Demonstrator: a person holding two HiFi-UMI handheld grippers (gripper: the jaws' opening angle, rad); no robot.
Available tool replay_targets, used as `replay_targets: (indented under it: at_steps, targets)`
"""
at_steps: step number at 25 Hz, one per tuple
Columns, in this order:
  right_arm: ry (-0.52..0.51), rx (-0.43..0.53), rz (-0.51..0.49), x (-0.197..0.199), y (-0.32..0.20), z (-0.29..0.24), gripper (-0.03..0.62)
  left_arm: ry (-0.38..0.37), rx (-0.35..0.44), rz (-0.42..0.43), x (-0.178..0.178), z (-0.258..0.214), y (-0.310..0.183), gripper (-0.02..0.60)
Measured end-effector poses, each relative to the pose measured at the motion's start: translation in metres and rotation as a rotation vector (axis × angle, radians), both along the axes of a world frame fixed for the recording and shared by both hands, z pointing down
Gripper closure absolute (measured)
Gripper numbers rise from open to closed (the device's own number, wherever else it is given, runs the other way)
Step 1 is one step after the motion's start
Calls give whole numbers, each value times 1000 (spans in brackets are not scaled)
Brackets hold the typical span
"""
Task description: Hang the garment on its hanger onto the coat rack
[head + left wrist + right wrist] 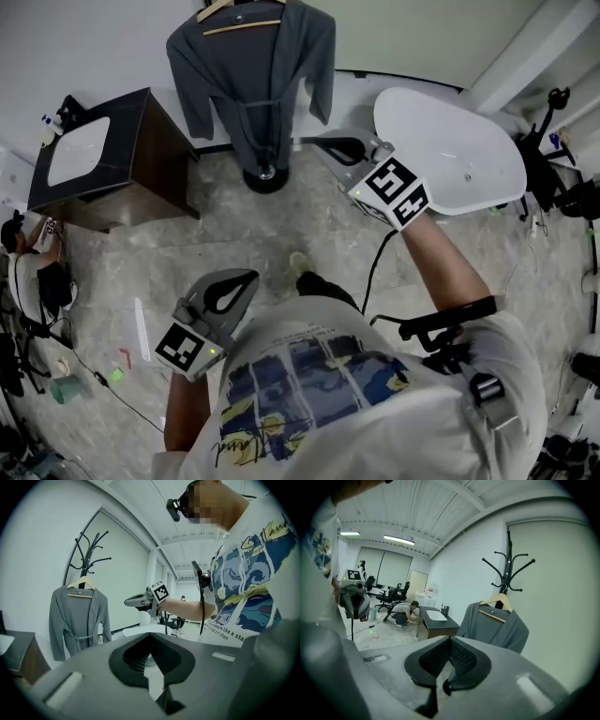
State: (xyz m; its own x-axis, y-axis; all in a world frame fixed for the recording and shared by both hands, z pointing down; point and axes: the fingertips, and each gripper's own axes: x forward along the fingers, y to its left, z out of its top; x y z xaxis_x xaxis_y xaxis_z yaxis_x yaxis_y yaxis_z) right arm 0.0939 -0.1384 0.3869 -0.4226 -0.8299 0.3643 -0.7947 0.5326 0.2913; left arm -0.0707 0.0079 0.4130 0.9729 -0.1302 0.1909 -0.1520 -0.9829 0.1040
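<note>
A grey robe (251, 70) hangs on a wooden hanger (239, 14) on the black coat rack, whose round base (265, 176) stands on the floor. The left gripper view shows the robe (77, 620) under the rack's branches (89, 550); the right gripper view shows it (494, 627) on its hanger (499, 603). My right gripper (305, 141) is shut and empty, pointing at the robe from a short way to its right. Low by my body, my left gripper (251, 275) is shut with nothing in it. Both are apart from the garment.
A dark cabinet with a white basin top (103, 155) stands left of the rack. A white oval table (450, 155) is at the right. A person (28, 253) crouches at the far left, among cables and small items on the floor.
</note>
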Motion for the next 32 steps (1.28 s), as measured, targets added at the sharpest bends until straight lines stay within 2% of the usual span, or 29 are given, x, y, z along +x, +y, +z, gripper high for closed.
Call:
replay_targets:
  at_steps: [9, 15, 24, 32]
  targets:
    - [-78, -53, -25, -49, 73, 23, 591, -21, -9, 5, -14, 9, 29, 580]
    - [-109, -88, -90, -82, 104, 36, 591, -39, -18, 5, -17, 14, 40, 579]
    - [-135, -134, -166, -111, 135, 49, 592, -23, -34, 0, -17, 18, 49, 580]
    - [-132, -142, -213, -128, 154, 49, 592, -52, -63, 2, -20, 29, 61, 579]
